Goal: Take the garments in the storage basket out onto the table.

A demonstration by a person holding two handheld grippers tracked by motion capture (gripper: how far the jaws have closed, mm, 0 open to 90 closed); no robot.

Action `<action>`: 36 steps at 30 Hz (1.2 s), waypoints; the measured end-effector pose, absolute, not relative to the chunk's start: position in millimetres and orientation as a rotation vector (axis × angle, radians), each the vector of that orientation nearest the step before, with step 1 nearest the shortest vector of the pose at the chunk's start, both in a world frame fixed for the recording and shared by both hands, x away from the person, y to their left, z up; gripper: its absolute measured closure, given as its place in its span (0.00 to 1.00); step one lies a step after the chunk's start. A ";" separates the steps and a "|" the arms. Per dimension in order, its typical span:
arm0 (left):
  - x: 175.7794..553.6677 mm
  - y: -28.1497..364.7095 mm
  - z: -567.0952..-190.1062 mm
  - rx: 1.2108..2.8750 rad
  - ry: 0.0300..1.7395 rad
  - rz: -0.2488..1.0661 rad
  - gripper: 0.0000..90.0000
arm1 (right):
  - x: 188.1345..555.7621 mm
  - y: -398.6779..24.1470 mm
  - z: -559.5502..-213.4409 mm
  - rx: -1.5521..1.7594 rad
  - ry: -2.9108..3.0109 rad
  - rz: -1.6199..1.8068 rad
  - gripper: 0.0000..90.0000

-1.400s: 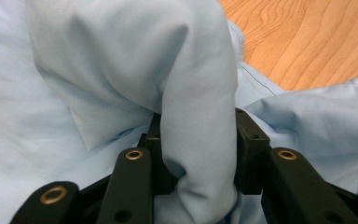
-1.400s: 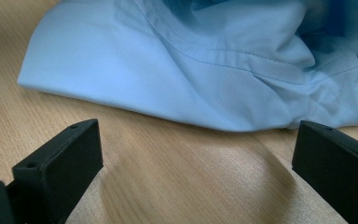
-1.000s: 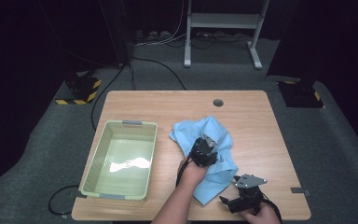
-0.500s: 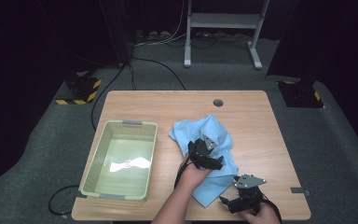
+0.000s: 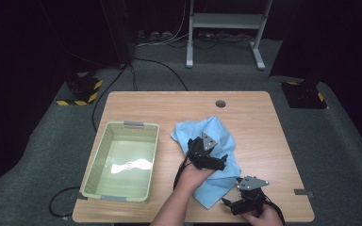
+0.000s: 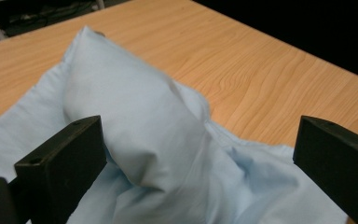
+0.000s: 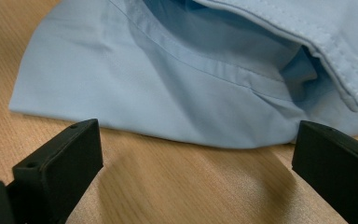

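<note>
while the crumpled light blue cloth (image 5: 212, 162) lies just right of the pale green plastic basket (image 5: 122, 162), the left gripper (image 5: 206, 153) hovers over it, jaws wide, probably to pinch a fold. the right gripper (image 5: 246, 197) waits released beside its near edge.

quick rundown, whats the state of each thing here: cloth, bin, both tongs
blue cloth: crumpled on the table, one fold humped up, held by nothing
green bin: upright on the table, nothing in it
left tongs: open, over the cloth, jaws either side of the raised fold
right tongs: open, low over the wood, facing the cloth's near edge
table: bare wood beyond the cloth and bin
</note>
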State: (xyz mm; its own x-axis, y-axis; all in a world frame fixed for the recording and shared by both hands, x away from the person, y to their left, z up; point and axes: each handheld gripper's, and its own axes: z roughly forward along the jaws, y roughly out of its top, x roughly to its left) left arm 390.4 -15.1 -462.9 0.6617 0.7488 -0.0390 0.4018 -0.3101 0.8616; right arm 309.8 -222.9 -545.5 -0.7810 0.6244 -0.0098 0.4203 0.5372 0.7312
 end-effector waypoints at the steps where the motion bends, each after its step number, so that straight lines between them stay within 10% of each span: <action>1: 389.6 -14.8 -461.3 1.934 0.895 0.467 0.03 | 309.8 -223.0 -545.4 0.876 2.509 1.088 0.02; 36: 350.8 26.1 -427.6 1.811 0.811 0.528 0.02 | 309.6 -222.2 -545.7 0.874 2.512 1.082 0.02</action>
State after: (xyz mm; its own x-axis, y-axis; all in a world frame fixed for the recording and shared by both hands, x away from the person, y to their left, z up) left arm 350.8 26.1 -427.6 0.6749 0.7377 -0.0181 0.2827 -0.2359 0.9298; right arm 309.6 -222.2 -545.7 -0.7815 0.6239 -0.0085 0.4225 0.5391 0.7286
